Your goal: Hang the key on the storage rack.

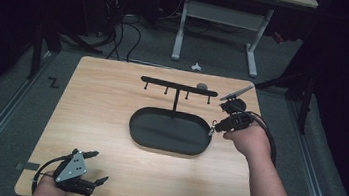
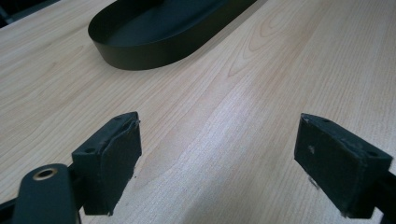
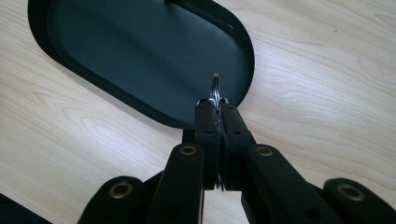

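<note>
The high view looks forward and down from above the person's side, taking in the whole table (image 1: 112, 95) from some way off. The left gripper view sits low near the front edge, looking across the wood toward the black tray (image 2: 154, 46). The right gripper view looks steeply down, close above the tray (image 3: 140, 51)'s rim. All three views share the tray (image 1: 168, 131).

A: What is concealed in the right gripper view?

B: The metal ring (image 3: 215, 91): its lower part sits clamped between the right tool (image 3: 215, 116) pads, lower centre.

A: And cropped?

B: In the left gripper view, the black tray (image 2: 154, 46) is cut off at the upper edge.
</note>
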`<state>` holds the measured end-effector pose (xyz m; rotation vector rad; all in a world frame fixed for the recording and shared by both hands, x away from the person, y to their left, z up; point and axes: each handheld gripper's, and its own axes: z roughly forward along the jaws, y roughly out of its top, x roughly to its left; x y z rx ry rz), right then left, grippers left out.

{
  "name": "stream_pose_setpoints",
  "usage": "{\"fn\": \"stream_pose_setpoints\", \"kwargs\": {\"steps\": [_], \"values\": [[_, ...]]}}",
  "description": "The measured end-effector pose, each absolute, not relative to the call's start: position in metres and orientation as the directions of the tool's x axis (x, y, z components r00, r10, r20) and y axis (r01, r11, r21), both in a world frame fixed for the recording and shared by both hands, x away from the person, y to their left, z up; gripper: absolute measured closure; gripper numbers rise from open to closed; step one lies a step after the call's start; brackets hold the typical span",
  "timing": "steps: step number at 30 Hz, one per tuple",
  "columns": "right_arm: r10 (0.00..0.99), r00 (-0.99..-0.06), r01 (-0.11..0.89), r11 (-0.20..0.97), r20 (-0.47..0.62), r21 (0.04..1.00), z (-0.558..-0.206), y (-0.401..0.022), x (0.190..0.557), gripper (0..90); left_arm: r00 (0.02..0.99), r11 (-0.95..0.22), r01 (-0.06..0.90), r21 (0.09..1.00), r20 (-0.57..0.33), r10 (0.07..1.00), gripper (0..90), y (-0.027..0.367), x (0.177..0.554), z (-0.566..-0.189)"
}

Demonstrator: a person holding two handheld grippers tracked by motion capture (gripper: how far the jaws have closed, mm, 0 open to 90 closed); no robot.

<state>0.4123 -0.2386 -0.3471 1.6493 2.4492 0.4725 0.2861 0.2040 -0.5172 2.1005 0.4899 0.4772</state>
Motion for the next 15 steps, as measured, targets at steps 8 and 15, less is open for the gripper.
{"fn": "stream_pose_setpoints", "kwargs": {"steps": [8,15], "values": [[0.919,-0.391,0.869,0.352,0.046,0.349,-0.337,-0.232,0.418,88.0,0.846,-0.515,0.163,0.842,0.149,0.511,15.3,0.205,0.285,-0.517],[0.911,-0.409,0.855,0.368,0.041,0.366,-0.329,-0.220,0.426,88.0,0.845,-0.513,0.165,0.842,0.147,0.514,15.3,0.207,0.285,-0.517]]}}
